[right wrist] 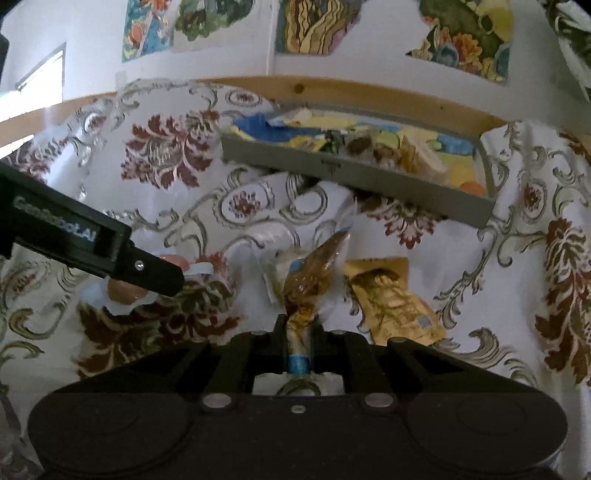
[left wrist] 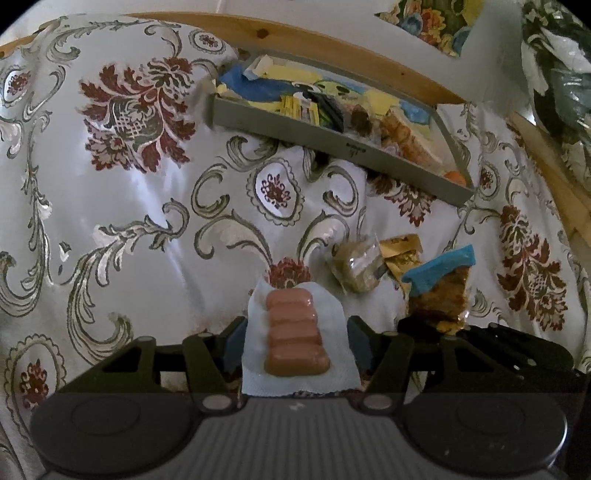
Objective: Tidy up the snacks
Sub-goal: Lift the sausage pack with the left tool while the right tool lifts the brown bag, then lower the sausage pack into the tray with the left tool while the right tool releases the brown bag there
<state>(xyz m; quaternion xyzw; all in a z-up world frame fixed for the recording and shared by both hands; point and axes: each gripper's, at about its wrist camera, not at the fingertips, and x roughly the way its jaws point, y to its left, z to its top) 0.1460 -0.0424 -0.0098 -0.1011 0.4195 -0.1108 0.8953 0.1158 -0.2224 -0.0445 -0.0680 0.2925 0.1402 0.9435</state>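
Note:
My left gripper [left wrist: 295, 332] is shut on a clear pack of small sausages [left wrist: 295, 332], held just above the patterned cloth. The same pack [right wrist: 123, 291] shows under the left gripper's finger [right wrist: 147, 269] in the right wrist view. My right gripper [right wrist: 299, 332] is shut on a clear snack packet with brown contents and a blue end [right wrist: 310, 280]; from the left wrist camera that packet [left wrist: 437, 284] sits at the right. A grey tray [left wrist: 332, 142] [right wrist: 369, 179] full of snacks stands at the back. A gold packet [right wrist: 391, 299] and a clear wrapped snack [left wrist: 356, 267] lie on the cloth.
The floral tablecloth [left wrist: 110, 221] covers the table. A wooden edge [right wrist: 369, 92] runs behind the tray against the white wall with colourful pictures [right wrist: 314, 26]. Open cloth lies to the left of the tray.

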